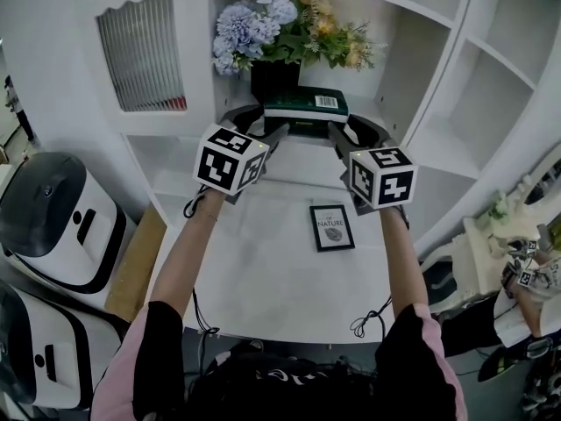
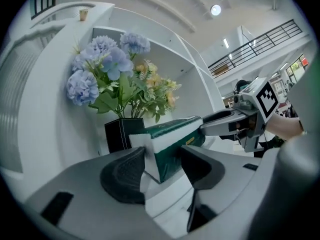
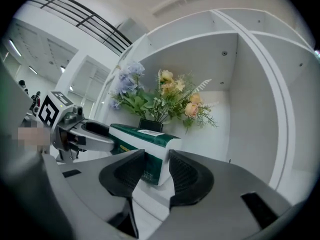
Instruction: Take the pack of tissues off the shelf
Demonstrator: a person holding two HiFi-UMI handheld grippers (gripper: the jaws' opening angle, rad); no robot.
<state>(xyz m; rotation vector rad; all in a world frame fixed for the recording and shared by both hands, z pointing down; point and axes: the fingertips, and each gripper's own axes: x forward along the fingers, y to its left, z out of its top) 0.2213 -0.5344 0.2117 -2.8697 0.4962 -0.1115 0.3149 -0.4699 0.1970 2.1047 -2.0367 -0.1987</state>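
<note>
A: Where was the pack of tissues [image 1: 307, 105]?
B: On the shelf [image 1: 298, 160] at twelve o'clock, long axis nine-to-three; left gripper [image 2: 162, 165] clamped its nine o'clock end, right gripper [image 3: 157, 168] its three o'clock end.

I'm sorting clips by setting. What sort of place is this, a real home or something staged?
Probably a staged home corner inside a large hall: a white shelf unit holds a vase of flowers, yet a balcony railing and a high ceiling light show beyond it.
</note>
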